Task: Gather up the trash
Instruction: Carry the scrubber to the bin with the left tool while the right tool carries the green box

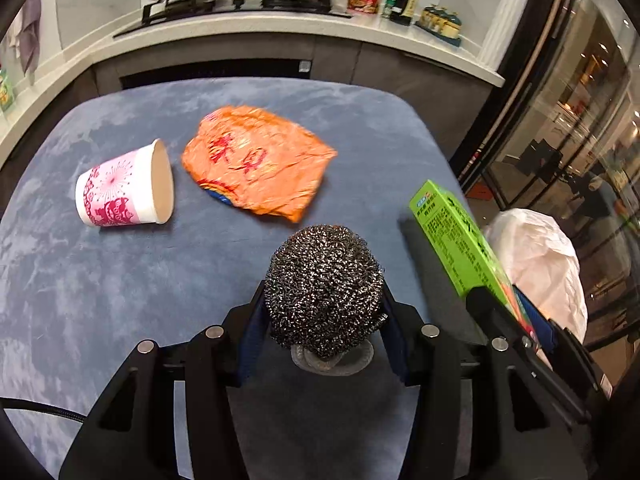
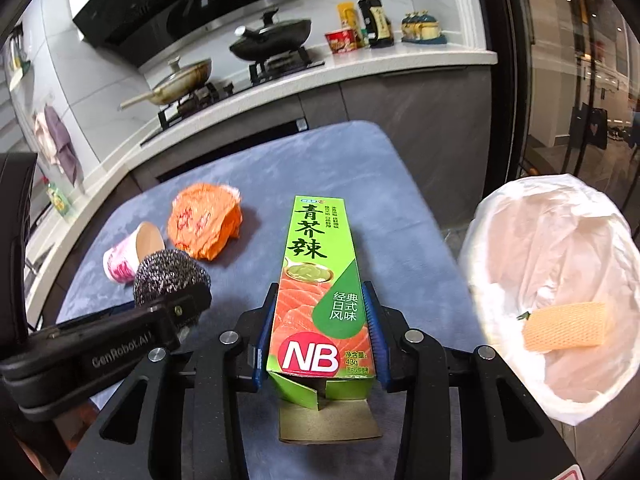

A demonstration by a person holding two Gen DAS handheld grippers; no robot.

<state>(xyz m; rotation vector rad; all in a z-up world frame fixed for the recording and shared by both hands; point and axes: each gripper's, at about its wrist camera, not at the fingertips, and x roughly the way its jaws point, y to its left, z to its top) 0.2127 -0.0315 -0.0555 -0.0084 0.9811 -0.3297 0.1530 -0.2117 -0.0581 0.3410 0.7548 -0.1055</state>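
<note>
The left gripper (image 1: 324, 312) clamps a steel scourer (image 1: 324, 288); the right gripper (image 2: 320, 332) clamps a green box (image 2: 316, 280). A paper cup (image 1: 124, 188) and an orange wrapper (image 1: 256, 160) lie farther off on the blue table (image 1: 120, 300), and a lined bin (image 2: 560, 248) stands to the right.

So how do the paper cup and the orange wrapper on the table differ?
The paper cup is a stiff white cup with pink print, tipped on its side with its open mouth facing the orange wrapper. The orange wrapper is thin, crumpled and lies fairly flat, with red characters on it. The wrapper spreads wider than the cup. Both lie loose on the blue table cover, touched by neither gripper.
</note>
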